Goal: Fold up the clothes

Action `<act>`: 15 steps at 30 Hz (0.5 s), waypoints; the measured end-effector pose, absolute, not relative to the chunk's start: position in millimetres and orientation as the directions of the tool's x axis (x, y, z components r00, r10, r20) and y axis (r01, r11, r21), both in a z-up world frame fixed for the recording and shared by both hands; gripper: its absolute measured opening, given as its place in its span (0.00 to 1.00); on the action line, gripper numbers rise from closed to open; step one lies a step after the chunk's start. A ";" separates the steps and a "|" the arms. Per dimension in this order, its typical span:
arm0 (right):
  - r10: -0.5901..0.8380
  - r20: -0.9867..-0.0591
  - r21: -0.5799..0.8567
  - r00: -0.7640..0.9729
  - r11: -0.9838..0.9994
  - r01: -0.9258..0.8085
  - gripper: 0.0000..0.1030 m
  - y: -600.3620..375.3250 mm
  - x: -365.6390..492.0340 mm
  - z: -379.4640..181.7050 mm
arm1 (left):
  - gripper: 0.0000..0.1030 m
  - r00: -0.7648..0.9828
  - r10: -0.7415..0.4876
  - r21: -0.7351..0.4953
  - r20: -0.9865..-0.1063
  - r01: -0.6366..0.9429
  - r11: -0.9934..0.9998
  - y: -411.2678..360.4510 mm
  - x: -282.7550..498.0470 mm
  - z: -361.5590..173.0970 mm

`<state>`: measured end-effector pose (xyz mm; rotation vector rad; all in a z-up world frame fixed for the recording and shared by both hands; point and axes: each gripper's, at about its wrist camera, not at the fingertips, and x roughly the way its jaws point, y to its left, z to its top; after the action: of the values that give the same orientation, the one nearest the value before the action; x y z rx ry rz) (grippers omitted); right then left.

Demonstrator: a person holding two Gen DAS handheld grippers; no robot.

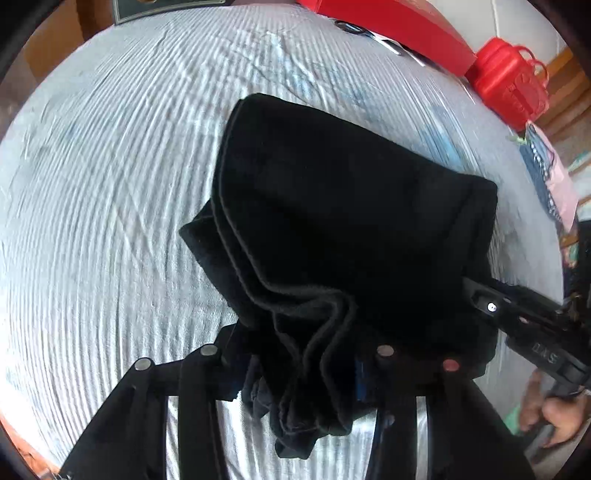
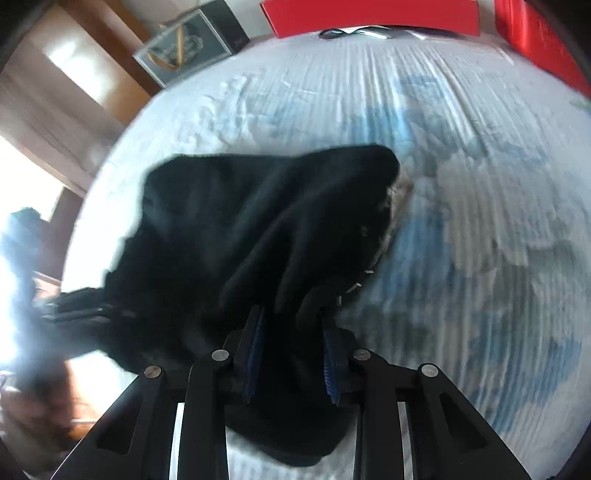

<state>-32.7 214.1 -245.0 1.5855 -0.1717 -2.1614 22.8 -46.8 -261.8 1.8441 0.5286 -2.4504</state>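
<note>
Bunching between both grippers' jaws, black garment lies gripped.

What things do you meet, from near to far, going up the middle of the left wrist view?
Left claw shut on the bunched edge of the black garment → striped bedsheet → red box at the far edge.

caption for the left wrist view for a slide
Left gripper clamps the bunched edge of a folded black garment on a striped bedsheet.
</note>
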 end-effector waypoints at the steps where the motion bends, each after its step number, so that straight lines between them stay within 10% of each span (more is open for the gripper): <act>1: -0.444 -0.860 0.387 -0.250 -0.888 0.247 0.26 220.8 -36.1 -246.7 | 0.40 -0.304 0.178 -0.250 -0.936 0.217 -0.944 -47.0 19.7 -262.2; 15: -0.369 -0.890 0.293 -0.267 -0.913 0.285 0.28 211.1 -38.6 -245.0 | 0.42 -0.300 0.174 -0.245 -0.938 0.215 -0.945 -33.6 -1.7 -264.9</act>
<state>-38.6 211.1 -245.0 1.5870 -0.1032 -2.2157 -1.7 -33.6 -264.9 1.8435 0.5132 -2.4587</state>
